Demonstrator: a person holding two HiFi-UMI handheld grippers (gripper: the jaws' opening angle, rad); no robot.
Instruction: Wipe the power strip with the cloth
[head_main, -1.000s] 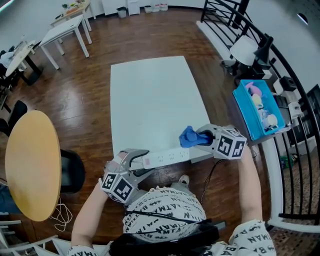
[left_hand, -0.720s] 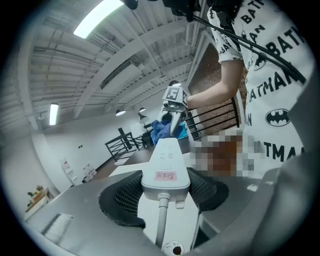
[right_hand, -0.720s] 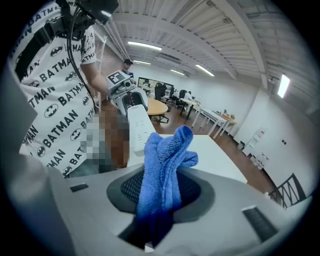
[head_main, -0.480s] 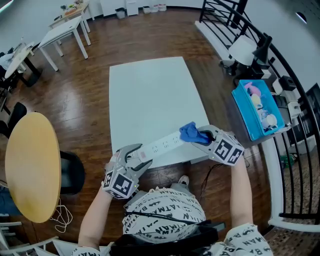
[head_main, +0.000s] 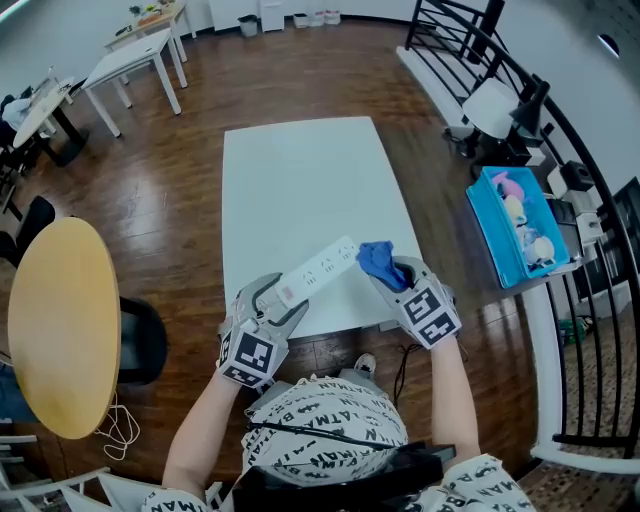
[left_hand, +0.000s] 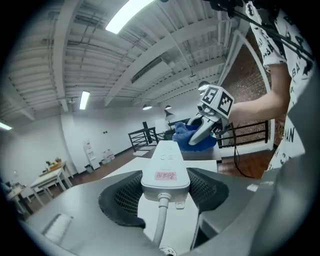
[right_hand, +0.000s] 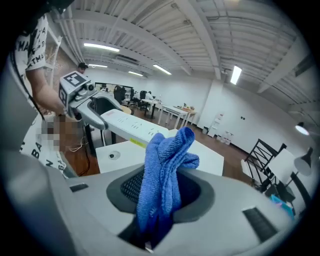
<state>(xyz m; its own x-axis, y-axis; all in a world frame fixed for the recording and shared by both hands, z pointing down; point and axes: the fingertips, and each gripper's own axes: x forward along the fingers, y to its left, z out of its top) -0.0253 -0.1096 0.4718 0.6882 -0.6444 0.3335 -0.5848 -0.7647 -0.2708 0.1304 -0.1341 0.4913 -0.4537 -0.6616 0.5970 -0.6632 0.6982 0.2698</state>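
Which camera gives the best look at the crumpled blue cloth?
The right gripper view: the crumpled blue cloth fills the middle, clamped by the right gripper, weave visible. The head view shows a small blue patch at the far end of the long white power strip; the left gripper view shows it far beyond that strip.

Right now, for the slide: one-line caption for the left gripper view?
Left gripper clamps the cord end of the white power strip; right gripper holds a blue cloth at its far end.
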